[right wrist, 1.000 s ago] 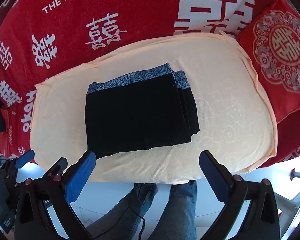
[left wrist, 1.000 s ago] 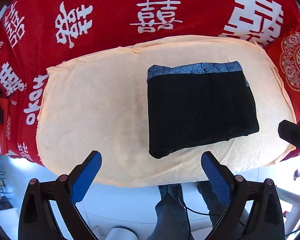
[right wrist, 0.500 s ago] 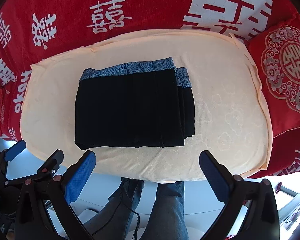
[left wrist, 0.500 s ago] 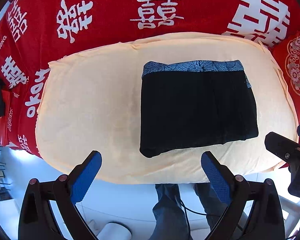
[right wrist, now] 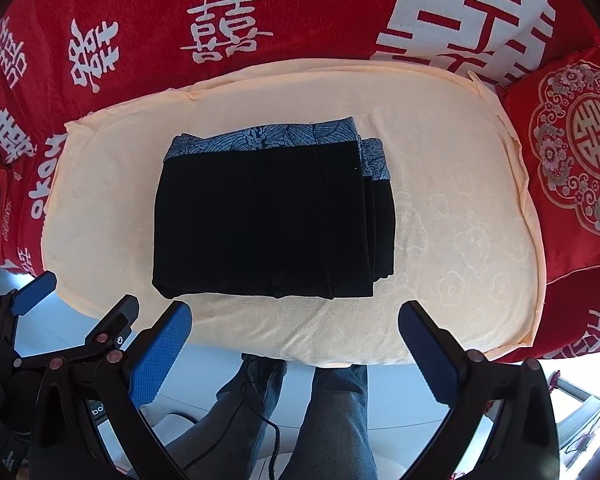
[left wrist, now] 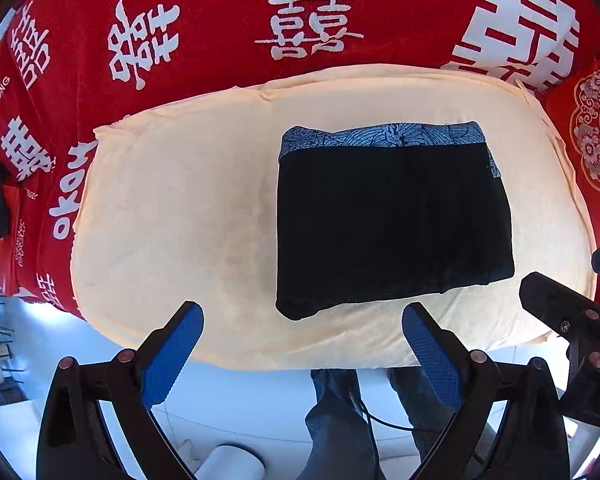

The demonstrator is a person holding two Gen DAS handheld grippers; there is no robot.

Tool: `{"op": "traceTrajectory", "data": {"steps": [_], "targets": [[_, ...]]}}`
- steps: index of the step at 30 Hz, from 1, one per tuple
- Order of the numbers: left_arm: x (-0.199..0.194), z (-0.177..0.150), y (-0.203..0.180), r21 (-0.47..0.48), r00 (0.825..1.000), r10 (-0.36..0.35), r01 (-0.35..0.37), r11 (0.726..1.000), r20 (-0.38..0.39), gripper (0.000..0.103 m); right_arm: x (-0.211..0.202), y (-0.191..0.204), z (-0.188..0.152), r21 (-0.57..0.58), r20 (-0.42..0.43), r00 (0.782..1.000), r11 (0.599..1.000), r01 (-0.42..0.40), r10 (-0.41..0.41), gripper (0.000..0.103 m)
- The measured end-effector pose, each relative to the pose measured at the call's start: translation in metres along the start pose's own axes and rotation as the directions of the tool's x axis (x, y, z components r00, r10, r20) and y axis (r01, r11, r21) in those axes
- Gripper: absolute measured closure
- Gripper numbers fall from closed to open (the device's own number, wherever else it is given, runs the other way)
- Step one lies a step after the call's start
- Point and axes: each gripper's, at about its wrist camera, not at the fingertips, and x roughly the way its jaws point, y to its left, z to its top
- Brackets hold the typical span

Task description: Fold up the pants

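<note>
Black pants (left wrist: 392, 220) (right wrist: 268, 220) with a blue patterned waistband lie folded into a compact rectangle on a cream cloth (left wrist: 180, 208) (right wrist: 452, 216). The waistband runs along the far edge, and stacked layers show at the right side in the right wrist view. My left gripper (left wrist: 302, 334) hovers open above the near edge of the cloth, just in front of the pants, with nothing between its blue pads. My right gripper (right wrist: 294, 330) is open too, held off the near edge with nothing in it. Each gripper shows at the edge of the other's view.
A red cover with white characters (left wrist: 220, 20) (right wrist: 180, 8) spreads behind and around the cream cloth. A red embroidered cushion (right wrist: 576, 160) sits at the right. A person's legs in jeans (right wrist: 332, 412) stand on the pale floor below the near edge.
Both grippers have drifted a little, so the folded pants sit slightly differently in each view. The pants themselves have not moved, and both grippers stay open.
</note>
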Motion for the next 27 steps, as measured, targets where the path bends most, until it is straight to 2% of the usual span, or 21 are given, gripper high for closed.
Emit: {"op": "traceTrajectory", "data": {"steps": [27], "targets": [[-0.0024,0.0001,-0.0040,0.007,1.000,-0.016,0.016,1.000,0.009,0.003,0.0032,0.0014,-0.0003,-0.006,-0.008,1.000,1.000,0.014,-0.014,0.000]]}}
